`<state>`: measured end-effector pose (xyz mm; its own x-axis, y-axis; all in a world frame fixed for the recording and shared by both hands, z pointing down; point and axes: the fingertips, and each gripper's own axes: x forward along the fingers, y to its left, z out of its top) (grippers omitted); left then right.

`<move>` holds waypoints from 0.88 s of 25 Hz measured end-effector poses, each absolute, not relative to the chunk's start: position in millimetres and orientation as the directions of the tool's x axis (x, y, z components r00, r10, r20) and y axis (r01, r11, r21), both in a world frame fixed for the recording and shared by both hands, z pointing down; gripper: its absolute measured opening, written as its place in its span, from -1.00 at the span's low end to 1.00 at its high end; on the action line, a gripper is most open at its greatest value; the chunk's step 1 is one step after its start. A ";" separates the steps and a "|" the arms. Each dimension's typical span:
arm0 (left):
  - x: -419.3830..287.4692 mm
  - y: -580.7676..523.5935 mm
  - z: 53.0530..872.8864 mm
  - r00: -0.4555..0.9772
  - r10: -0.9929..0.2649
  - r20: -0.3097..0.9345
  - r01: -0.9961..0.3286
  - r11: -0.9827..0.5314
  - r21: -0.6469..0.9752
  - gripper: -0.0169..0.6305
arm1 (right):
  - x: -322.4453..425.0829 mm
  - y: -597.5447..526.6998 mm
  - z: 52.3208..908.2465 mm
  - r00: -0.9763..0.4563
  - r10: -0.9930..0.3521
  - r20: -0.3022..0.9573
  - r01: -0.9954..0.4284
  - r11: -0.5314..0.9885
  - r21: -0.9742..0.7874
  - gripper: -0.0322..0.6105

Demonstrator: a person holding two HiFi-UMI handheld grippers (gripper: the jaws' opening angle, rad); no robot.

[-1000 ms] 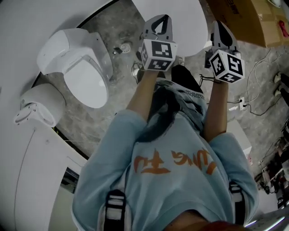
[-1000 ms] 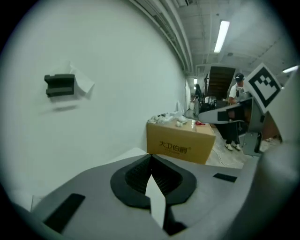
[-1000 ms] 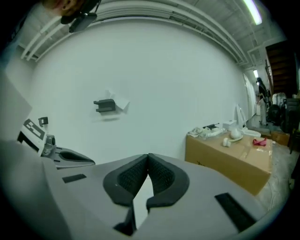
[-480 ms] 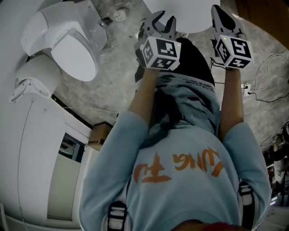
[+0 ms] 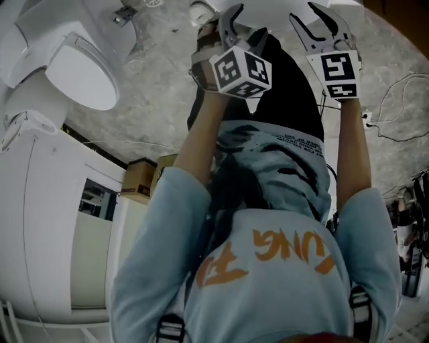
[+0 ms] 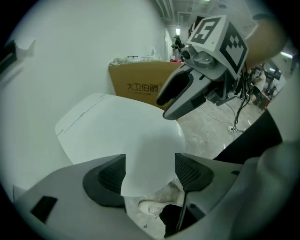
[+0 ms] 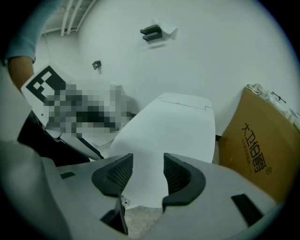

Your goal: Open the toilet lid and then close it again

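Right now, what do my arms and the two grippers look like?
The left gripper and right gripper are light grey moulded shells with dark ribbed pads. Each carries a white cube printed with black square markers. Your short sleeves are light blue.

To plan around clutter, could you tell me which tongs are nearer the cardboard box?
Right. The right tongs face the toilet lid on the side of the cardboard box; the left tongs face its far side.
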<state>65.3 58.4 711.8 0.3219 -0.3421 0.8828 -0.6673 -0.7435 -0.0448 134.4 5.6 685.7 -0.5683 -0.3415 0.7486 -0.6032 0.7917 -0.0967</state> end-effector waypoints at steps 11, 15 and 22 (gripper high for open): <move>101.1 90.8 790.9 0.256 -0.256 0.932 -0.554 -0.829 -0.076 0.19 | 150.0 67.4 778.2 -0.428 -0.174 0.887 -0.124 0.983 0.133 0.38; 108.4 94.0 798.5 0.228 -0.276 0.934 -0.536 -0.836 -0.116 0.19 | 148.8 71.7 788.6 -0.406 -0.193 0.893 -0.018 0.979 0.203 0.40; 109.3 96.4 803.6 0.230 -0.275 0.934 -0.487 -0.863 -0.134 0.19 | 144.6 77.0 798.4 -0.353 -0.217 0.910 0.088 0.961 0.263 0.39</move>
